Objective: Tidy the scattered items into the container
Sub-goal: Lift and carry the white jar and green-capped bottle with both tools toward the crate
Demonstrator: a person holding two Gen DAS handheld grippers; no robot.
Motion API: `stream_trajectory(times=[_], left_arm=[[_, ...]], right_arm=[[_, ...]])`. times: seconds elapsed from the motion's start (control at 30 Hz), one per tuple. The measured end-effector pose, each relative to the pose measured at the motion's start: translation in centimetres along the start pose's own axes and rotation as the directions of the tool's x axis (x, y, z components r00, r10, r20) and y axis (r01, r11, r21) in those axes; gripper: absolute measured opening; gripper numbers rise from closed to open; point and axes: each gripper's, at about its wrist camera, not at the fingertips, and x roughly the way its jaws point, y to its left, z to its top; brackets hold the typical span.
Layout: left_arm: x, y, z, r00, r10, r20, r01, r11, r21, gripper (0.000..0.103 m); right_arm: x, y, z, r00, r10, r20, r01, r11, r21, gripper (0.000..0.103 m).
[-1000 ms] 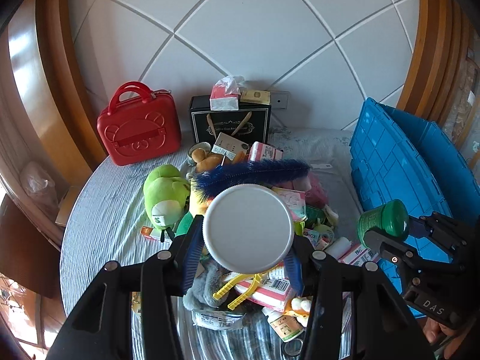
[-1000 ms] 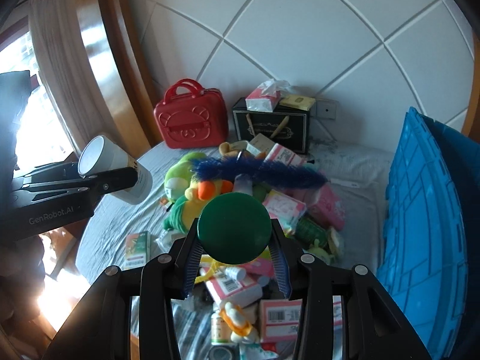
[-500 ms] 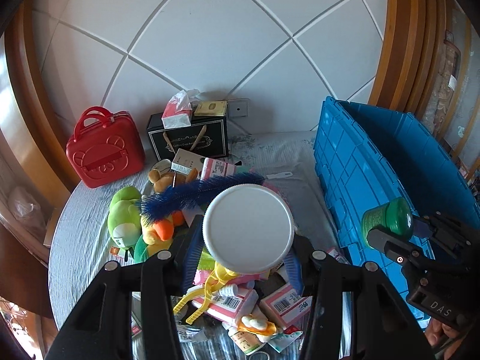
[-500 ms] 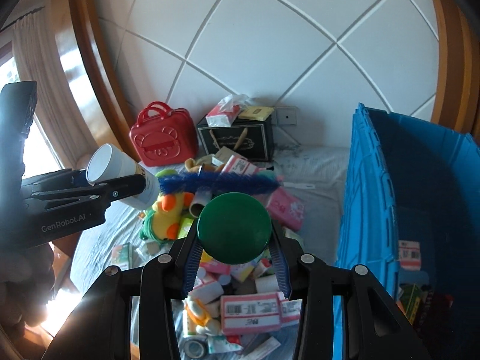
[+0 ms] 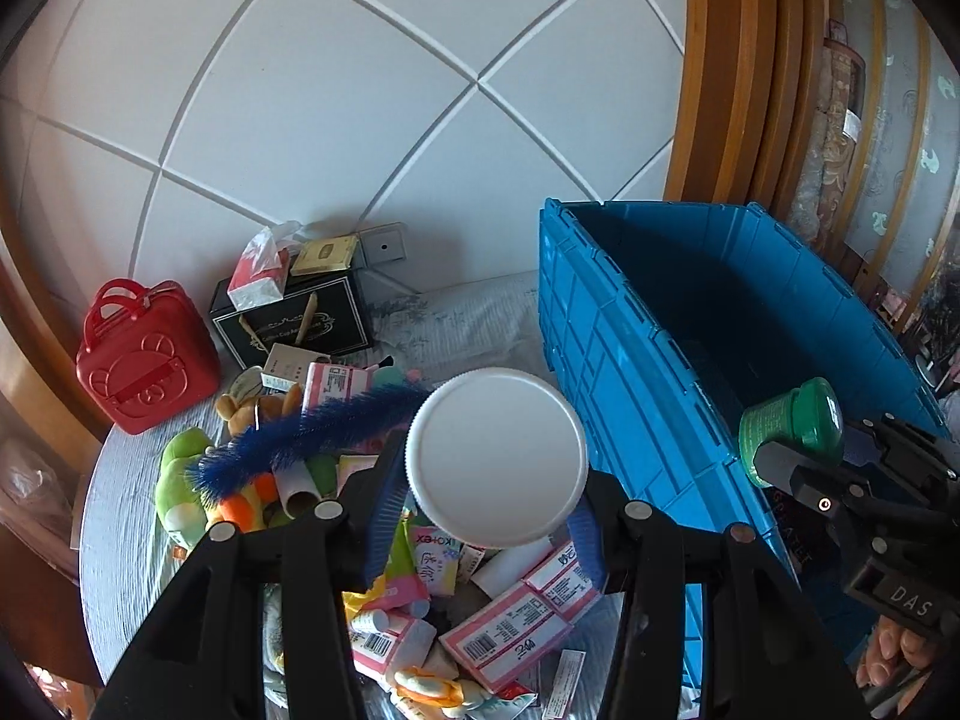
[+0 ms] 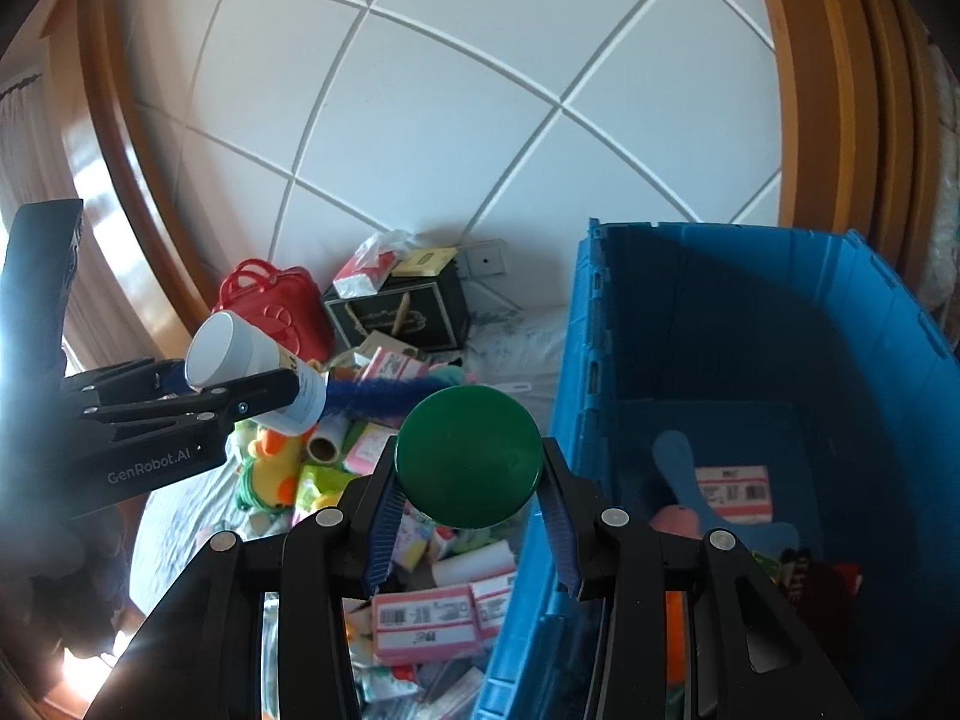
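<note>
Your left hand-held gripper (image 5: 497,501) clamps a white-lidded round plastic jar (image 5: 497,457) beside the big blue plastic crate (image 5: 630,372); your right hand-held gripper (image 6: 469,507) clamps a green-lidded round jar (image 6: 469,463) at the crate's rim.

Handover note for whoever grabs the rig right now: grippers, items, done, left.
Left gripper: shut on the white-capped bottle, over the pile, beside the blue crate.
Right gripper: shut on the green-capped jar, at the crate's near-left wall, not yet over the inside.
Done: a few things already lie in the crate, among them a labelled pink pack.
Left: drop both containers in, then clear the pile: blue feather duster, plush toys, pink packs, small bottles. Whether the red case and black box count is unclear.
</note>
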Motion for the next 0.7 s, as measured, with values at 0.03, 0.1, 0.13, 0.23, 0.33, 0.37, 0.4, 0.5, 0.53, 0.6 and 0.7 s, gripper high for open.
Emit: stream_trajectory(times=[0.03, 0.1, 0.13, 0.23, 0.33, 0.37, 0.4, 0.5, 0.53, 0.6, 0.7], left_arm=[[0.1, -0.7, 0.3, 1.000, -0.008, 0.002, 0.008, 1.000, 0.009, 0.048], [0.3, -2.1, 0.9, 1.000, -0.025, 0.005, 0.025, 0.999, 0.027, 0.048], [0.4, -2.7, 1.2, 0.999, -0.033, 0.007, 0.033, 0.999, 0.035, 0.048], [0.8, -4.6, 2.1, 0.998, -0.057, 0.010, 0.056, 0.997, 0.060, 0.048], [1.1, -6.4, 2.9, 0.997, -0.079, 0.010, 0.077, 0.993, 0.085, 0.048], [1.3, -7.1, 3.1, 0.996, -0.087, 0.010, 0.085, 0.992, 0.093, 0.048], [1.4, -7.7, 3.4, 0.996, -0.094, 0.011, 0.092, 0.990, 0.102, 0.048], [1.7, -9.7, 4.1, 0.993, -0.118, 0.011, 0.116, 0.985, 0.129, 0.048], [1.8, -10.3, 4.4, 0.992, -0.126, 0.011, 0.123, 0.983, 0.139, 0.048], [2.0, -11.6, 4.8, 0.990, -0.141, 0.011, 0.138, 0.978, 0.158, 0.048], [2.5, -13.4, 5.3, 0.987, -0.162, 0.005, 0.158, 0.970, 0.184, 0.048]], right_arm=[[-0.4, -0.6, 0.1, 1.000, -0.009, 0.007, 0.009, 1.000, 0.009, 0.041], [-1.2, -1.9, 0.3, 0.999, -0.028, 0.018, 0.028, 0.999, 0.026, 0.041], [-1.5, -2.5, 0.4, 0.999, -0.038, 0.022, 0.037, 0.999, 0.035, 0.041], [-2.5, -4.4, 0.5, 0.997, -0.068, 0.031, 0.066, 0.996, 0.060, 0.041], [-3.7, -6.2, 0.5, 0.994, -0.096, 0.042, 0.092, 0.992, 0.086, 0.041], [-4.1, -6.8, 0.5, 0.993, -0.105, 0.045, 0.101, 0.990, 0.095, 0.041], [-4.4, -7.4, 0.5, 0.992, -0.114, 0.047, 0.109, 0.989, 0.104, 0.041], [-5.0, -9.0, 0.4, 0.989, -0.142, 0.048, 0.135, 0.982, 0.129, 0.041], [-5.3, -9.4, 0.2, 0.987, -0.150, 0.048, 0.143, 0.980, 0.136, 0.041], [-5.8, -10.3, 0.0, 0.985, -0.166, 0.049, 0.157, 0.976, 0.151, 0.041], [-6.4, -11.3, -0.3, 0.981, -0.187, 0.052, 0.176, 0.969, 0.171, 0.041]])
